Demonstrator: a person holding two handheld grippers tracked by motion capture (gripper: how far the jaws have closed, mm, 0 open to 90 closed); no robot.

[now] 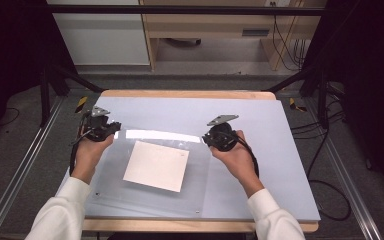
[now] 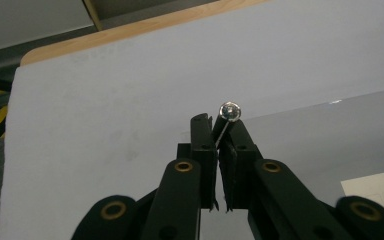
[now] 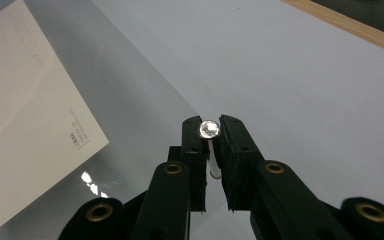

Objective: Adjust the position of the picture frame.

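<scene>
Clear sheet (image 1: pixel 200 175): a transparent, glossy plate lying flat on the grey-topped counter (image 1: pixel 280 150), with a bright glare strip along its far edge and small round studs at its corners
White card (image 1: pixel 157 165): a pale square resting under or on the clear sheet, near its middle, turned slightly askew
Left hand-held gripper (image 1: pixel 111 129): held at the sheet's far left corner; its jaws are clenched on a shiny round-headed stud (image 2: pixel 229 111)
Right hand-held gripper (image 1: pixel 211 139): held at the sheet's far right corner; its jaws are clenched on a second shiny stud (image 3: pixel 209 128)
High view: shows both hands, white sleeves, and the whole sheet between the two grippers
Left gripper view: shows the stud's thin shank slanting between the jaws
Right gripper view: shows faint small print along the card's edge, too small to read
</scene>
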